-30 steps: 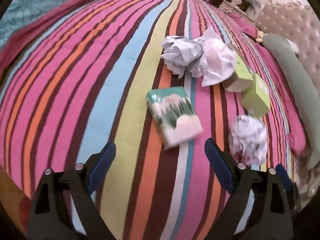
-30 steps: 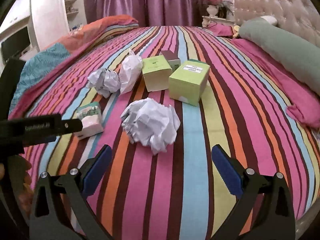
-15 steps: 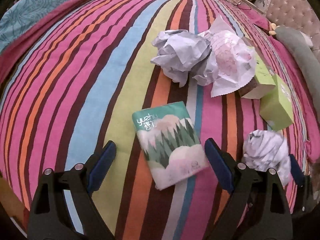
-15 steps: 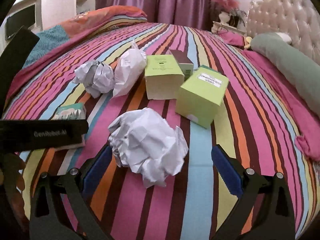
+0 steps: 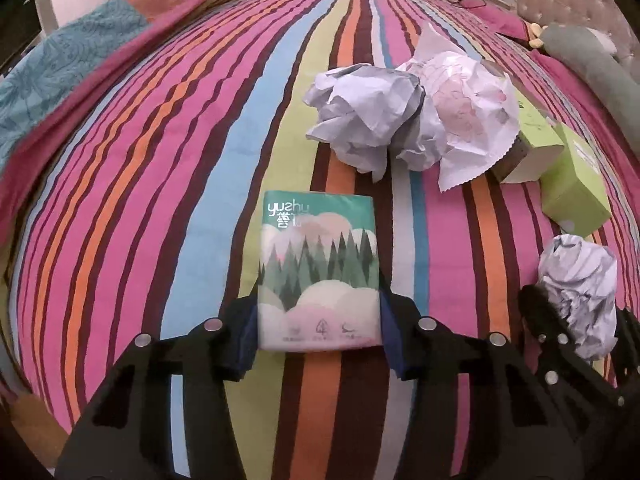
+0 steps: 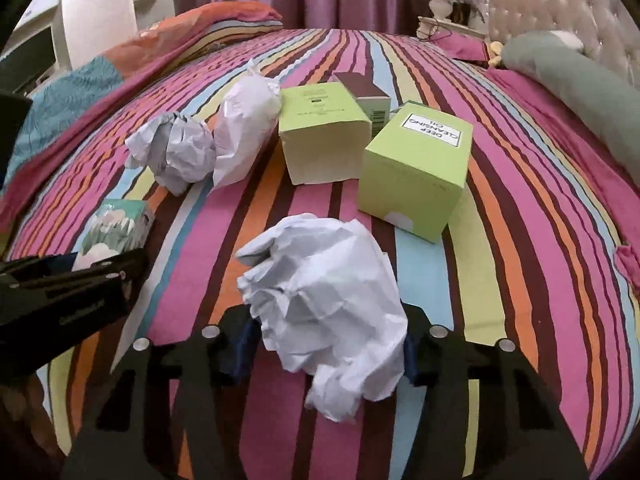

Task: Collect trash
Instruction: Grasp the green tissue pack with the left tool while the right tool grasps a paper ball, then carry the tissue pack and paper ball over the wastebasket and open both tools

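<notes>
A striped bed point(image 5: 160, 200) carries the trash. Two green boxes point(image 6: 416, 168) hide a brown one behind. The right tool point(image 6: 324, 346) is closing on a crumpled paper ball point(image 6: 324, 312), the left tool point(image 5: 318, 330) on a tissue pack point(image 5: 318, 272) (pads partly hidden).

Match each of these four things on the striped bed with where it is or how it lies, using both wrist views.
Things:
1. tissue pack
2. crumpled paper ball
3. box labelled DEEP CLEANSING OIL
4. grey-green bolster

Places or states:
A. along the bed's right side, near the tufted headboard
B. between the closing jaws of the right gripper
C. between the closing jaws of the left gripper
D. lying free on the cover, beside another green box

Pairs: 1-C, 2-B, 3-D, 4-A
</notes>
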Demonstrator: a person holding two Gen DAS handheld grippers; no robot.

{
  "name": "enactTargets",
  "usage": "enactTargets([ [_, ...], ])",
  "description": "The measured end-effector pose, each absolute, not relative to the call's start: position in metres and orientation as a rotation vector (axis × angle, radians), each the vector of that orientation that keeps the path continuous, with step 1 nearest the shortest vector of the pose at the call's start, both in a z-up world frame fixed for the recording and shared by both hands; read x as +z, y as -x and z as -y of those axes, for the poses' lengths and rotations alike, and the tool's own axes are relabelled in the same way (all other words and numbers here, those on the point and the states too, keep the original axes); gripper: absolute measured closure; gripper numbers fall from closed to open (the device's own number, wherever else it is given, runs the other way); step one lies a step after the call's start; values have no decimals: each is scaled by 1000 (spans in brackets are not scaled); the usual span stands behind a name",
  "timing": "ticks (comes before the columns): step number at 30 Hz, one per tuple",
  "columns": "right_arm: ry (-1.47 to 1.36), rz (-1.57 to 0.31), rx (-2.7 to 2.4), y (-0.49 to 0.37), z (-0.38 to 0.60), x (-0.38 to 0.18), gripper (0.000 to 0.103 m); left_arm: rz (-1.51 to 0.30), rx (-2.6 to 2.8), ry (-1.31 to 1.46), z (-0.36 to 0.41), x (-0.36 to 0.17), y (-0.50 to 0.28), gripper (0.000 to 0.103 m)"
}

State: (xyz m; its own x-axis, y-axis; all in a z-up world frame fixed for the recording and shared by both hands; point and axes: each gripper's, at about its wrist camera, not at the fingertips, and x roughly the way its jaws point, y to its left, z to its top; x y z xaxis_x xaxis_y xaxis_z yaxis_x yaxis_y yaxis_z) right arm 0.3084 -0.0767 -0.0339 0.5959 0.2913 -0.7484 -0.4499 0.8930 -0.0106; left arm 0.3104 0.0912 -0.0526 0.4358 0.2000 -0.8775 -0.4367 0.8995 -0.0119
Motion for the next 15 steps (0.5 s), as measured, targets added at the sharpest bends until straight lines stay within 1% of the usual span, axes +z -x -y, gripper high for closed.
enactTargets([
  [15,100,-855,411,-291,102,-8,51,-1020,338,292,-91,-38,-282,54],
])
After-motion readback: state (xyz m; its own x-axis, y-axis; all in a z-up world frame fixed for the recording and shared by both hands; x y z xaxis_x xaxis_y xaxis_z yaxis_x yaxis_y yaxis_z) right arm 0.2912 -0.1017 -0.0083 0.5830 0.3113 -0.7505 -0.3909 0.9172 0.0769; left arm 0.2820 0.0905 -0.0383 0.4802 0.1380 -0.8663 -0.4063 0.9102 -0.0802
